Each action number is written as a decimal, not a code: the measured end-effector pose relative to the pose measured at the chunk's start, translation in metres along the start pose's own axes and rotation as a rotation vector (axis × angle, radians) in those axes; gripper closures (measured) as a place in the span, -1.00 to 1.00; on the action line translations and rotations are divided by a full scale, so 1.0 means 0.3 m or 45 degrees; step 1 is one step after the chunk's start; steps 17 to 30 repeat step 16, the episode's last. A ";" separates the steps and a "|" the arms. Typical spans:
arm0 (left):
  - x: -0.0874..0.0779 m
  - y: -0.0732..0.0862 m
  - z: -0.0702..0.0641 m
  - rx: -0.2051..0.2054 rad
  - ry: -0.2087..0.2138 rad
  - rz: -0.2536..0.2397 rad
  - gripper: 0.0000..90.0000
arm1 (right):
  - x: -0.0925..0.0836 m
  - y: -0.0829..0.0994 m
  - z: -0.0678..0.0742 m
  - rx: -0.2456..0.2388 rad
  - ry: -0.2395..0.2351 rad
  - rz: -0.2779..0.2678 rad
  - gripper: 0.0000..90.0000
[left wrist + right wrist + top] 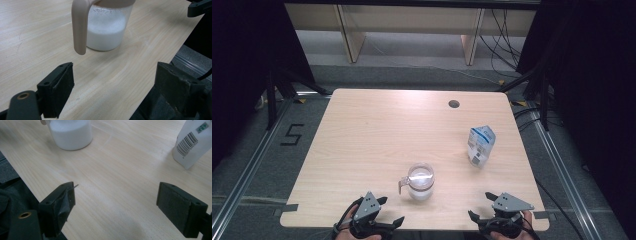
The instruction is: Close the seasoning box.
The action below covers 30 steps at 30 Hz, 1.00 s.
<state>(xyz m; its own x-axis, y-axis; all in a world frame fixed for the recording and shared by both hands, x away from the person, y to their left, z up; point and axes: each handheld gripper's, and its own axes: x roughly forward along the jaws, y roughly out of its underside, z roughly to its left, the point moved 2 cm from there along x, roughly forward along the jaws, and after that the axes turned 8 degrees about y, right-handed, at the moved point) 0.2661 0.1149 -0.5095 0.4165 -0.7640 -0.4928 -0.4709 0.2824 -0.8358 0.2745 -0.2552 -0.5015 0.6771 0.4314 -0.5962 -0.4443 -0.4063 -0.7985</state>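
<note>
High view shows a pale wooden tabletop point(362, 135) with a clear jug point(419, 181) standing near the front edge, at about 6 o'clock from the middle of the board, its beige handle point(403, 184) turned toward 9 o'clock. White powder or grains sit in the jug's lower part. A white carton point(480, 145) with blue print and a barcode stands at about 4 o'clock, well apart from the jug. The left gripper point(393, 210) rests at the front edge at about 7 o'clock, and the right gripper point(482, 206) at about 5 o'clock; both have their jaws spread wide and hold nothing. Left gripper view looks past its own spread jaws at the jug point(106, 27), whose handle point(79, 27) hangs nearest, near but not touched. Right gripper view has the jug point(70, 133) at 11 o'clock and the carton point(192, 143) at 2 o'clock, both apart from its jaws. My reading is that work with jug and carton has not begun at this moment: neither is gripped, so reaching, grasping and any pouring all remain to be done.
</note>
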 end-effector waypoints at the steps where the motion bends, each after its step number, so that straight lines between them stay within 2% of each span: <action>1: 0.000 0.000 0.000 0.000 0.000 0.001 -0.66 | 0.001 0.001 -0.001 -0.004 0.007 0.002 -0.64; 3: 0.000 0.001 0.003 0.001 -0.001 0.006 -0.66 | 0.002 0.003 0.002 0.006 0.003 0.011 -0.64; 5: 0.001 0.001 0.003 0.001 0.000 0.000 -0.66 | 0.004 0.002 -0.002 -0.017 0.014 -0.004 -0.64; 7: 0.001 0.001 0.003 -0.004 0.000 0.001 -0.66 | 0.005 0.003 0.002 -0.002 -0.002 0.008 -0.64; 10: -0.003 0.002 0.011 0.023 -0.015 0.034 -0.66 | 0.004 0.003 0.003 0.006 0.004 0.012 -0.64; 11: 0.002 0.001 0.005 -0.008 -0.005 0.004 -0.66 | 0.004 0.003 0.003 0.004 0.004 0.010 -0.64; 12: 0.002 0.001 0.005 -0.011 -0.004 0.001 -0.66 | 0.004 0.003 0.003 0.001 0.002 0.009 -0.64; 30: 0.002 0.002 0.006 -0.016 -0.013 0.005 -0.66 | 0.004 0.003 0.000 -0.009 0.013 -0.001 -0.64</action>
